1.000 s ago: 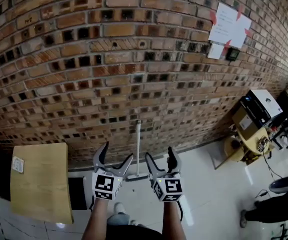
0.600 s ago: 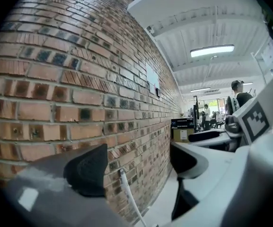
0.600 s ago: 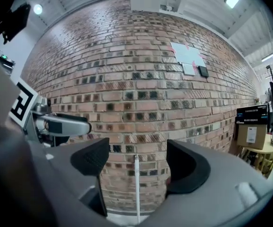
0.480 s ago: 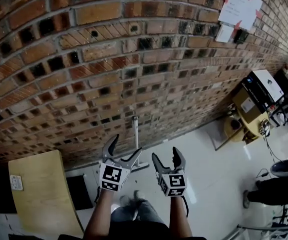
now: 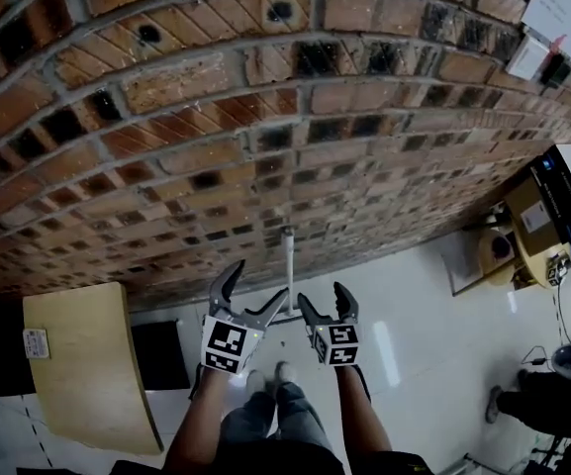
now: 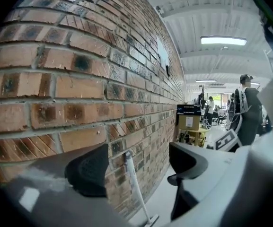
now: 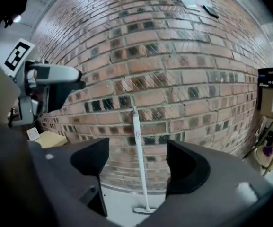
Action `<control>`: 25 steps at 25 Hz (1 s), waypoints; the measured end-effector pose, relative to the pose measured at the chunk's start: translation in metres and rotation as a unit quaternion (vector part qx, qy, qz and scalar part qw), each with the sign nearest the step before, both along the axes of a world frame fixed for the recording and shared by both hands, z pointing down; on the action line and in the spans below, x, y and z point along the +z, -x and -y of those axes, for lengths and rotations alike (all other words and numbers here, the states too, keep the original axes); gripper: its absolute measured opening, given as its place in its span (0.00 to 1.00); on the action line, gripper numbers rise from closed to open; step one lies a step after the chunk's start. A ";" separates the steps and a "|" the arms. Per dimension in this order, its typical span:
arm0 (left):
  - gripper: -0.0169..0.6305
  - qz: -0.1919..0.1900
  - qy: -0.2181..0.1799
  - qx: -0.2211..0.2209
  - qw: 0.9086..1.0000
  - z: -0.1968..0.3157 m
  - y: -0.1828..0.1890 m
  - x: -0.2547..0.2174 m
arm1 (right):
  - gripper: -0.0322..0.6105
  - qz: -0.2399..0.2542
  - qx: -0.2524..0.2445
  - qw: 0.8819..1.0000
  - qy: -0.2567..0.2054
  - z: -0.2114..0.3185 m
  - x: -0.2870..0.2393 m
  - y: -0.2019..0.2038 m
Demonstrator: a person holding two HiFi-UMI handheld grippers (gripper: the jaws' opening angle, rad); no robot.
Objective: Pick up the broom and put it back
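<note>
A white broom (image 5: 288, 265) leans upright against the brick wall (image 5: 216, 117), its small head (image 5: 285, 317) on the pale floor. My left gripper (image 5: 255, 285) is open and empty, just left of the handle and a little short of it. To the handle's right my right gripper (image 5: 323, 300) is also open with nothing in it. In the left gripper view the broom (image 6: 131, 181) shows beyond the gap of the left gripper (image 6: 138, 167). The right gripper view frames the broom (image 7: 138, 145) between the jaws of the right gripper (image 7: 137, 167), still some way off.
A pale wooden board (image 5: 82, 374) and a black mat (image 5: 156, 354) lie at the left by the wall. A cardboard box with a black device (image 5: 547, 216) stands at the right. Papers (image 5: 562, 3) hang on the wall. People (image 6: 247, 112) stand far down the room.
Both grippers have dropped lower and come closer to the wall and the broom. The wall now fills more of the head view. The jaws stayed open.
</note>
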State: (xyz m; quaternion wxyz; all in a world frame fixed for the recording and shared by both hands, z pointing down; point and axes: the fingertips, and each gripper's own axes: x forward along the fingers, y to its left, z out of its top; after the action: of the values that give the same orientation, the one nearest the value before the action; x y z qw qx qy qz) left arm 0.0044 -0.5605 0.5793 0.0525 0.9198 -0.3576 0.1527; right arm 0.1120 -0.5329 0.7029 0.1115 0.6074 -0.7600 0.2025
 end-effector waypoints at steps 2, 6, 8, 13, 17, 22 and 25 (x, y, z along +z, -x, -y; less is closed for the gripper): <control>0.65 0.005 0.006 -0.010 1.000 0.006 0.002 0.008 | 0.65 0.006 -0.010 1.000 0.017 0.021 0.026 0.005; 0.65 0.011 0.015 -0.027 0.999 0.019 0.006 0.020 | 0.64 -0.002 -0.035 0.998 0.051 0.068 0.075 0.020; 0.65 0.013 0.016 -0.030 0.999 0.022 0.007 0.023 | 0.64 0.005 -0.039 0.997 0.073 0.089 0.098 0.026; 0.65 0.008 0.027 -0.069 0.997 0.020 0.031 0.027 | 0.56 -0.009 -0.037 0.992 0.123 0.119 0.140 0.038; 0.64 0.008 0.032 -0.094 0.995 0.016 0.054 0.030 | 0.49 0.008 -0.017 0.990 0.136 0.139 0.143 0.038; 0.64 0.003 0.035 -0.119 0.992 0.011 0.077 0.027 | 0.20 -0.020 -0.041 0.988 0.149 0.136 0.135 0.035; 0.64 -0.009 0.033 -0.127 0.991 0.009 0.087 0.019 | 0.20 -0.030 -0.064 0.985 0.156 0.110 0.130 0.040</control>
State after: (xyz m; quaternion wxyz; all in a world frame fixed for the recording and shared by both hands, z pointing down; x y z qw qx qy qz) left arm -0.0823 -0.5698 0.5984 0.1048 0.8658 -0.4661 0.1487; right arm 0.0717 -0.6432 0.8330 0.2410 0.5382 -0.7527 0.2927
